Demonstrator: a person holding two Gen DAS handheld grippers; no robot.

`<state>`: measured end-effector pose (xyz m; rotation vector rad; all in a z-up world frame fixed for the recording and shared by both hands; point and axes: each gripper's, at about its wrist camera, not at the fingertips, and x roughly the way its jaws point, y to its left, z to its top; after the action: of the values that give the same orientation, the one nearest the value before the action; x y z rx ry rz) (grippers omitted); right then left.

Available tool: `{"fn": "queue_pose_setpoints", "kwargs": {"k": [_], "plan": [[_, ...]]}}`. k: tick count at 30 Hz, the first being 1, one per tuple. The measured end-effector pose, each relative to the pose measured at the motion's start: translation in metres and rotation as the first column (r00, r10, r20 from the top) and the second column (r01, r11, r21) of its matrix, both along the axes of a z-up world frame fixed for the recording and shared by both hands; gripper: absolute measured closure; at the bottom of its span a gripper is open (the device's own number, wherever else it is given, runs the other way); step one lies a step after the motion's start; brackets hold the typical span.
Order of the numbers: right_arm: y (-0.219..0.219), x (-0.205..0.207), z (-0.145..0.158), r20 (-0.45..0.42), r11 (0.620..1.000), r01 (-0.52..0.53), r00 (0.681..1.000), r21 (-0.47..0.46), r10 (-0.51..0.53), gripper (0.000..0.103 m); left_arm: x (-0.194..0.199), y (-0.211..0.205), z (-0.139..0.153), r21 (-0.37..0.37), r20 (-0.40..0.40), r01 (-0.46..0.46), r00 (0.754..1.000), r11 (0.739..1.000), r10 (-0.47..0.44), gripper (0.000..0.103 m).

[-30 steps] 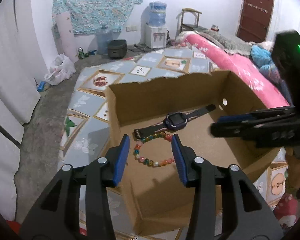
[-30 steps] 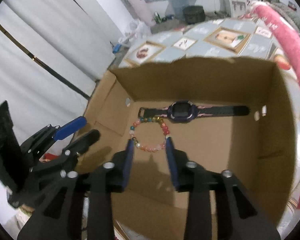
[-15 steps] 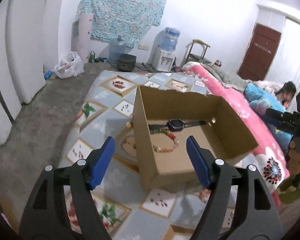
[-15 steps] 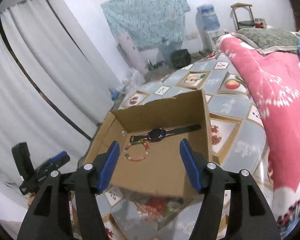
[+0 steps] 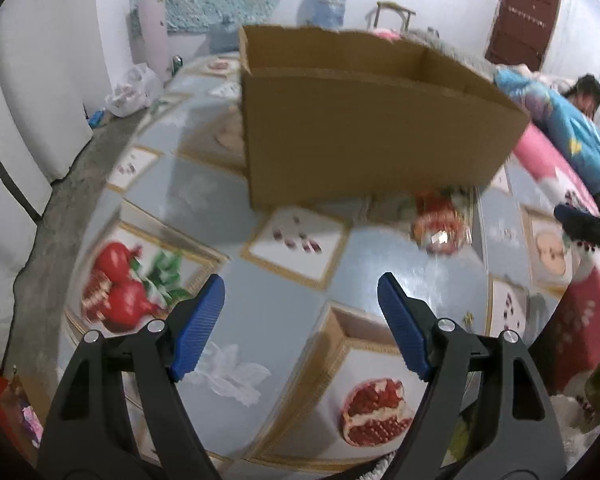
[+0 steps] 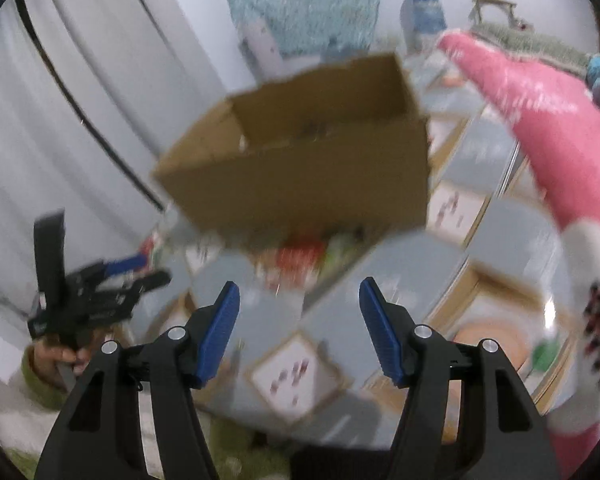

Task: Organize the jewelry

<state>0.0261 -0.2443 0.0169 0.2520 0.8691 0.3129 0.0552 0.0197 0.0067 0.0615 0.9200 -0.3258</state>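
Your left gripper [image 5: 300, 300] has its blue pads spread and its jaws are opening, with nothing between them but the fruit-patterned cloth [image 5: 400, 268] that covers the table below. Your right gripper [image 6: 298, 308] is parted too, its jaws holding a moderate gap, and it is just as empty, poised above the same cloth. The cardboard box [image 5: 364, 132] stands on the cloth ahead of both tools, well apart from either pair of pads. From your left camera you see only its outer wall and open top edge. From your right camera the view is blurred; you look a little way over the near wall, and a dark smudge low against the far inner wall may be the jewelry, though it is too blurred to tell. In the right view your left hand [image 6: 56, 356] shows at the lower left, gripping the handle of the left tool. A pink quilt [image 6: 540, 120] lies along the right side of the cloth.
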Motion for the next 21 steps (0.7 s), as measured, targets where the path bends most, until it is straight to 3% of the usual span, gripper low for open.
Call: {"fn": "queue_pose_setpoints", "kwargs": {"k": [3,6,9,13,21], "plan": [[0.012,-0.016,-0.016,-0.031,0.998,-0.031,0.999,-0.046,0.029,0.043,-0.013,-0.014,-0.006,0.006,-0.005,0.051,0.999,0.999,-0.051,0.028],[0.018,-0.029,-0.026,-0.064,0.998,-0.048,0.997,-0.039,0.046,0.052,-0.035,-0.035,-0.007,0.018,0.014,0.149,0.989,0.989,-0.149,0.028],[0.016,-0.033,-0.037,-0.1,0.999,-0.038,0.994,-0.008,0.037,0.062,-0.053,-0.061,-0.011,0.087,0.05,0.23,0.971,0.969,-0.235,0.041],[0.013,-0.036,-0.042,-0.109,1.0,-0.011,0.994,0.008,0.012,0.064,-0.061,-0.09,-0.022,0.188,0.061,0.308,0.944,0.933,-0.324,0.065],[0.003,-0.033,-0.042,-0.107,0.999,0.013,0.994,0.04,-0.009,0.064,-0.067,-0.114,-0.027,0.209,0.039,0.404,0.906,0.89,-0.421,0.092]]}}
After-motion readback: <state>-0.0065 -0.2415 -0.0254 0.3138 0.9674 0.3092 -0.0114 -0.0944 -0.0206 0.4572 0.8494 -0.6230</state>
